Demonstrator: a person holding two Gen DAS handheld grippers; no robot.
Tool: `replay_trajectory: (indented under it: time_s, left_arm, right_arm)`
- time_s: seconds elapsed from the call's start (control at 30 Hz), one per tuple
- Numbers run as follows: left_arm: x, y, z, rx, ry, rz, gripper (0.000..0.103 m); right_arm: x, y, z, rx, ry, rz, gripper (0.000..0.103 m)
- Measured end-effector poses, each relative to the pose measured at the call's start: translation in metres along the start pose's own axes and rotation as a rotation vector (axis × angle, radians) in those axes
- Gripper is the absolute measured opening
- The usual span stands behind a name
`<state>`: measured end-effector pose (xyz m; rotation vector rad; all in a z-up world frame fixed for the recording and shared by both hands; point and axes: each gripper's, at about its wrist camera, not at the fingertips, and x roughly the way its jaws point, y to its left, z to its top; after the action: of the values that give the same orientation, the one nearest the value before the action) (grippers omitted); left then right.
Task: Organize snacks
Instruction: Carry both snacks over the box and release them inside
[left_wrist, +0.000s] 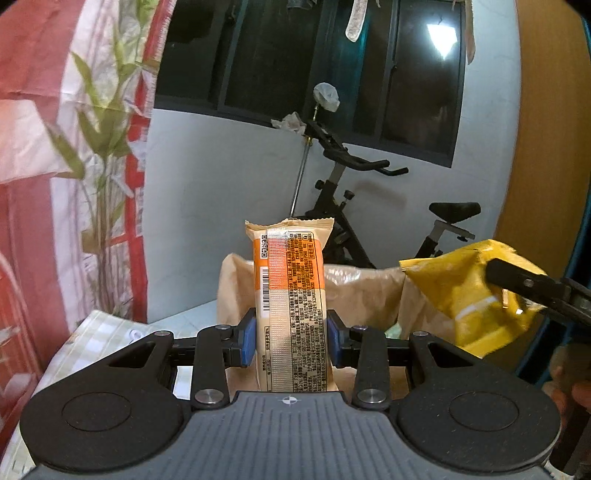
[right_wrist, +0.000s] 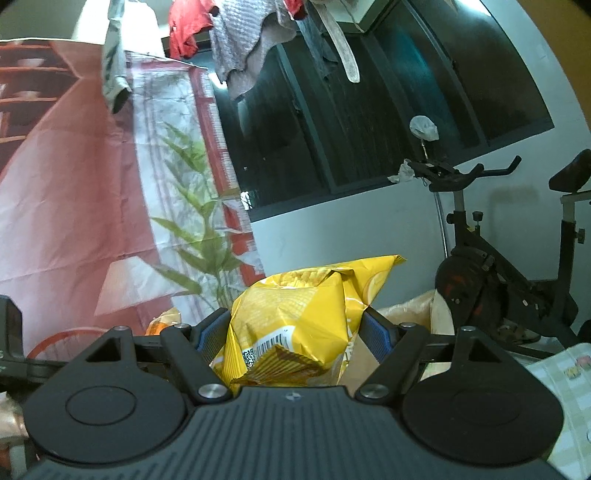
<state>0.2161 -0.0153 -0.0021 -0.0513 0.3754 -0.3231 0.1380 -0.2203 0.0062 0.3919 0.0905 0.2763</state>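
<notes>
My left gripper (left_wrist: 291, 338) is shut on an orange and beige snack pack (left_wrist: 291, 295), held upright with its printed back toward the camera, in front of an open brown paper bag (left_wrist: 354, 291). My right gripper (right_wrist: 295, 332) is shut on a crumpled yellow chip bag (right_wrist: 295, 317), lifted in the air. In the left wrist view the yellow chip bag (left_wrist: 469, 291) and one right finger (left_wrist: 524, 284) show at the right, above the paper bag's right side. In the right wrist view the paper bag (right_wrist: 436, 314) shows behind the chip bag.
A pale checked tablecloth (left_wrist: 92, 332) covers the table and also shows in the right wrist view (right_wrist: 561, 373). An exercise bike (left_wrist: 351, 206) stands behind by the white wall under a dark window. A red and white printed curtain (left_wrist: 55, 184) hangs at left.
</notes>
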Motion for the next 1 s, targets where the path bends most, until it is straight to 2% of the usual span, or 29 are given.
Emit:
replay_trajectory:
  time_s: [0.23, 0.53, 0.63, 0.73, 1.0]
  left_arm:
    - [0.053, -0.004, 0.024, 0.012, 0.042, -0.011, 0.039]
    - [0.102, 0.000, 0.025, 0.040, 0.129, -0.003, 0.040]
    - [0.104, 0.003, 0.024, 0.045, 0.129, 0.008, 0.045]
    - [0.101, 0.004, 0.024, 0.044, 0.127, 0.019, 0.047]
    - [0.071, 0.007, 0.018, 0.034, 0.121, 0.016, 0.047]
  right_arm:
    - [0.068, -0.025, 0.024, 0.011, 0.068, -0.056, 0.077]
    - [0.137, -0.035, 0.012, 0.028, 0.280, -0.111, 0.079]
    - [0.147, -0.042, 0.009, 0.078, 0.330, -0.102, 0.082]
    - [0.151, -0.047, 0.009, 0.116, 0.358, -0.088, 0.090]
    - [0.124, -0.051, 0.016, 0.121, 0.336, -0.082, 0.090]
